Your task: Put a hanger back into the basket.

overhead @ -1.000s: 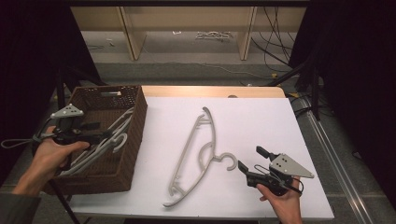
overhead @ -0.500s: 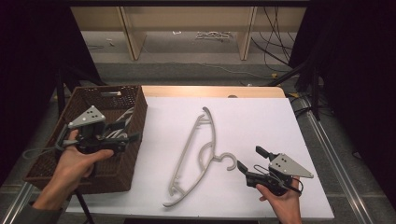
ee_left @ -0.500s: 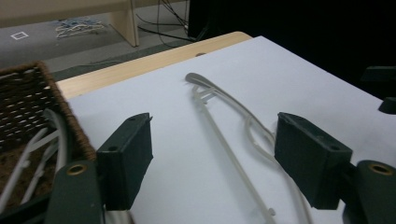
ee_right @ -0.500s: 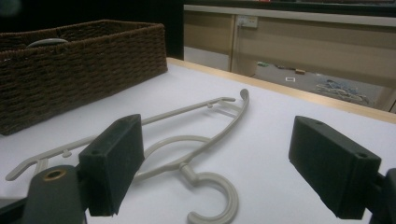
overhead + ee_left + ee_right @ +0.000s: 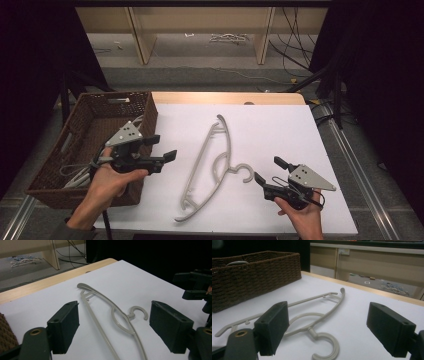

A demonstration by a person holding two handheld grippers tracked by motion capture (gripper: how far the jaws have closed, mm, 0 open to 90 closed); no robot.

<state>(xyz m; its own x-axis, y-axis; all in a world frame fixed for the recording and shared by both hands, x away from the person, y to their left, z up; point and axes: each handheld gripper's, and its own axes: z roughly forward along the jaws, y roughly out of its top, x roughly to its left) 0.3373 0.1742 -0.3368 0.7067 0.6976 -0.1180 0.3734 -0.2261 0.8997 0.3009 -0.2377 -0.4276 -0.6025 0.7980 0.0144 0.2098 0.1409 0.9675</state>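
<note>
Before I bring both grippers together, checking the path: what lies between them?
In the high view, the grey hanger lies flat on the white tabletop between them.

Two hand-held black two-jaw grippers, each worked by a bare hand.

The left black gripper [image 5: 160, 149] carries a grey three-cornered plate [image 5: 127, 134] dotted with small dark holes, and so does the right black gripper [image 5: 267, 174] with its own grey plate [image 5: 309, 177]. Thick rectangular black jaw pads [image 5: 64, 325] sit on arms with brass-coloured pivot rings [image 5: 35, 331]. A dark cable [image 5: 105, 225] trails below the left hand [image 5: 107, 182].
</note>
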